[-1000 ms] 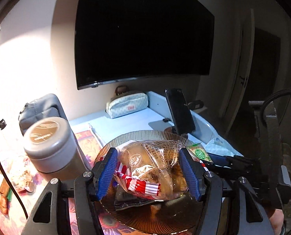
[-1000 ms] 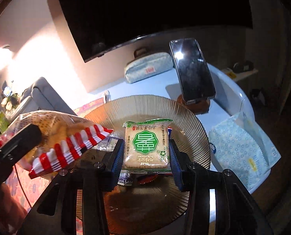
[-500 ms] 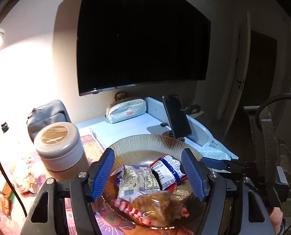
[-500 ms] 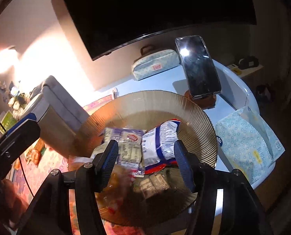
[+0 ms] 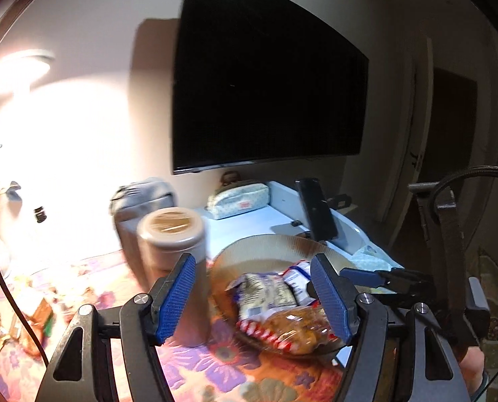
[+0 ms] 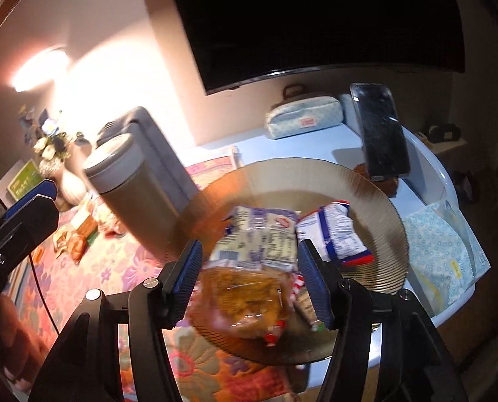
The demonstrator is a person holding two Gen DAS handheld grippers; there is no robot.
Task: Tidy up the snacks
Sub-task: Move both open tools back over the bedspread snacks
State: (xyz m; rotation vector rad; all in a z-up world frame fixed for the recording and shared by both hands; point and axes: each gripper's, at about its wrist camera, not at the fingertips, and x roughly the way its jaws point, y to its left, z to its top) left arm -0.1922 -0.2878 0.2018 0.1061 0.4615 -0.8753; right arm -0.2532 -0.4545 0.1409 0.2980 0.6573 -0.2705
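Observation:
A ribbed amber glass plate [image 5: 265, 248] [image 6: 376, 201] holds several snack packets. A clear bag of brown pastry with a red-striped edge [image 5: 296, 330] [image 6: 245, 301] lies at its near rim. Behind it lie a pale packet [image 5: 269, 293] [image 6: 262, 234] and a white-and-blue packet [image 5: 297, 276] [image 6: 336, 234]. My left gripper [image 5: 255, 296] is open and empty, raised above and left of the plate. My right gripper [image 6: 249, 274] is open and empty, hovering over the pastry bag. More loose snacks [image 5: 31, 315] [image 6: 78, 238] lie on the floral cloth at the left.
A grey lidded canister [image 5: 173, 258] [image 6: 128, 187] stands just left of the plate. A phone on a stand [image 5: 317, 212] [image 6: 381, 130], a pouch [image 5: 239, 199] [image 6: 304, 117], a grey bag [image 5: 141, 201], a dotted packet [image 6: 440, 251] and a vase [image 6: 64, 181] are around. The table edge is at the right.
Both grippers opened and dropped their packets onto the plate. They then drew back and up; the left one swung left, so the plate sits further right in its view.

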